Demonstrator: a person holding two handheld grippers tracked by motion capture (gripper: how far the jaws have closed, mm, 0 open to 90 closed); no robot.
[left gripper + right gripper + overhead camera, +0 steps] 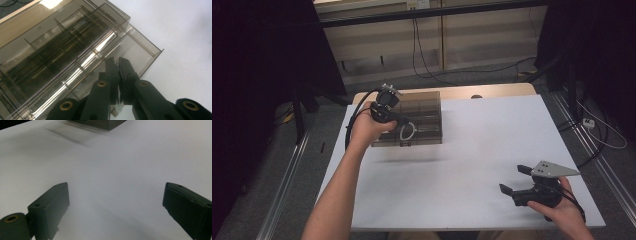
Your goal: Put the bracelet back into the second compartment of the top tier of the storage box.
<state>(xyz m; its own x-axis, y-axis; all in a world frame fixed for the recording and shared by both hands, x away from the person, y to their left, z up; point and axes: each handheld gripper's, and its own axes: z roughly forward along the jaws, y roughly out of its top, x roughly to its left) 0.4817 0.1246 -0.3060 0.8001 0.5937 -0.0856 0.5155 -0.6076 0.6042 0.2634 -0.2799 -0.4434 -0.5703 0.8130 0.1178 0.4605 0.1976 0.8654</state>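
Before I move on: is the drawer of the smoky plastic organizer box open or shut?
Open. The drawer juts out past the box front, with the left gripper shut at its edge.

Both forearms are bare, no sleeves. The left gripper [396, 119] is black with a black cable looping off it and brass-coloured pivot rings along its linkage. The right gripper [515, 179] is black too, blocky pads, topped by a grey three-cornered plate.
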